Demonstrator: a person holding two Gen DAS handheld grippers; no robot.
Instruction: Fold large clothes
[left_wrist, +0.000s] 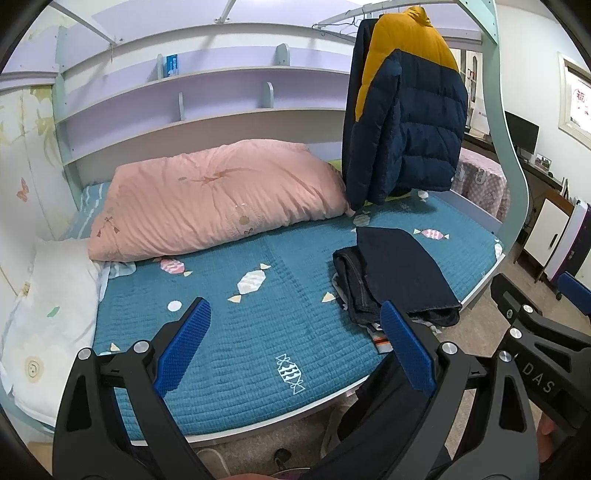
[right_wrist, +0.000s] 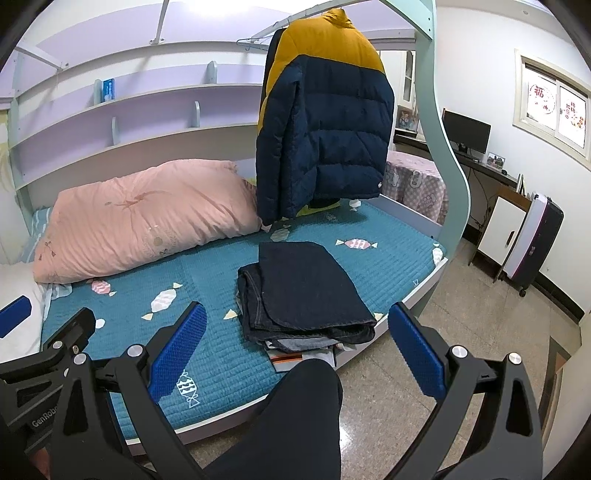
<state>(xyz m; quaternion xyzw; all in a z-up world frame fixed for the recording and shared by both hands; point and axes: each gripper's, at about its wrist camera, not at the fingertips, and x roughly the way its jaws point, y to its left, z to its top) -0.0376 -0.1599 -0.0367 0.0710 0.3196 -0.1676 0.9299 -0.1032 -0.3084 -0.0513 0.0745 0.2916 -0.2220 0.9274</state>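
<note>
From the left wrist camera, the left gripper (left_wrist: 295, 343) hovers off the near edge of the bed (left_wrist: 229, 332), jaws spread wide and holding nothing. The folded dark jeans (left_wrist: 395, 277) lie on the teal quilt near the right edge of the bed, above other folded clothes. A navy-and-yellow puffer jacket (left_wrist: 406, 122) hangs from the rail behind.

From the right wrist camera, the right gripper (right_wrist: 299, 350) is likewise spread and empty, short of the jeans (right_wrist: 306, 291). If the jacket (right_wrist: 325, 129) is next, it is probably best taken by both shoulders and laid flat on the bare quilt (right_wrist: 140, 314) left of the stack.
</note>
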